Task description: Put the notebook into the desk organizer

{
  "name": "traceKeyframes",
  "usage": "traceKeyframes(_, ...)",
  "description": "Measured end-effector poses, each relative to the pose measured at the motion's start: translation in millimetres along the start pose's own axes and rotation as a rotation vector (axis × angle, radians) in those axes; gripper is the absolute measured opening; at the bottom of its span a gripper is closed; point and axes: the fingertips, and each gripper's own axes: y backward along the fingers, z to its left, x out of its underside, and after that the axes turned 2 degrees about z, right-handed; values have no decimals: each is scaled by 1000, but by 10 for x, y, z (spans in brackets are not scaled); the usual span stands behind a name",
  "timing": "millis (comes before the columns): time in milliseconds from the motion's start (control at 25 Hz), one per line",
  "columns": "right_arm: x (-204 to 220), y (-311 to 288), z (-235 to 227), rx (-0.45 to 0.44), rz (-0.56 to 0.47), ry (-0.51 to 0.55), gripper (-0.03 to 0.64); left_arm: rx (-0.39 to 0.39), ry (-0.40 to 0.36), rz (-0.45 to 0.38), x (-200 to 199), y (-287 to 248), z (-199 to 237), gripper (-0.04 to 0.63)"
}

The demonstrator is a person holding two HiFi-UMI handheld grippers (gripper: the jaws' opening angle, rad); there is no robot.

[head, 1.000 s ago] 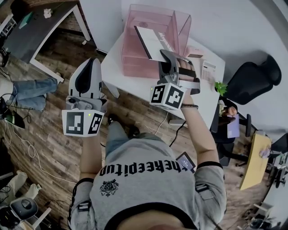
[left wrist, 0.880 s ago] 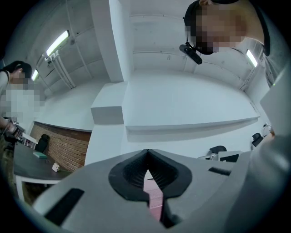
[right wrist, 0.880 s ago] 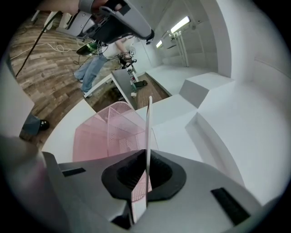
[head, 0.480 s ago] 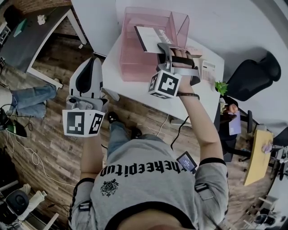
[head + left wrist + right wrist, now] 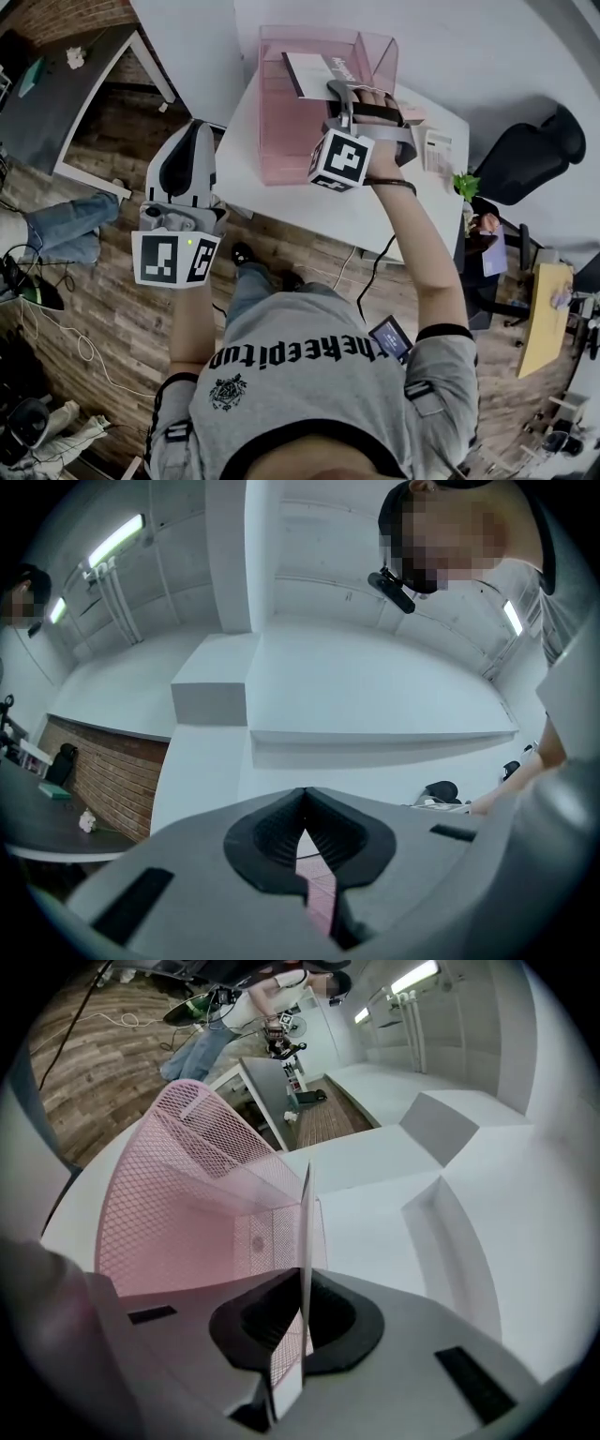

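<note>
Clamped upright and edge-on in the right gripper (image 5: 302, 1283): the notebook (image 5: 305, 1232), pads pressed on both covers. Poised over the right part of the pink mesh organizer (image 5: 169, 1204), lower edge hidden by the jaws; whether already between the walls, impossible to tell. Seen from the head view as a white cover (image 5: 317, 73) with a dark left edge, tilted against the organizer's (image 5: 281, 117) far right compartment, with dark print too small to read. Organizer on the far left of the white table (image 5: 281, 204), close to the table's left edge; bare tabletop on its near side, white wall beyond. To the right of the right gripper (image 5: 339, 94), a small white thing (image 5: 434, 150) on the table, then a plant (image 5: 461, 184) and a black chair (image 5: 534, 164). Off the table's left edge, over wood floor (image 5: 112, 309), the left gripper (image 5: 193, 127), pointing far. Only in the left gripper view: its jaws (image 5: 302, 799) closed tip to tip on nothing, a sliver of pink below them, a brick wall (image 5: 103, 780) at left. Only in the head view: black-and-white square markers on both gripper cubes, upside-down lettering across the grey shirt (image 5: 309, 375), a dark desk (image 5: 66, 84) at far left.
</note>
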Motion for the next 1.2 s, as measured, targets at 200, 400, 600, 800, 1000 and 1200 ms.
traceKeyframes(200,-24,-208,34,-32,43,9,9,21,12,12,56,-129,192,3)
traceKeyframes(400,-81,-303,138,-90,57,17,9,50,28,17,112,-213,319,3)
traceKeyframes(600,-133,-347,273,-210,56,-15,11,82,41,22,151,-289,409,3)
traceKeyframes(800,-140,-378,426,-352,61,-55,28,90,54,21,182,-341,496,3)
traceKeyframes(1000,-174,-353,470,-457,55,-116,63,103,58,19,177,-374,568,3)
traceKeyframes(1200,-238,-274,518,-582,40,-195,106,106,64,14,172,-383,626,3)
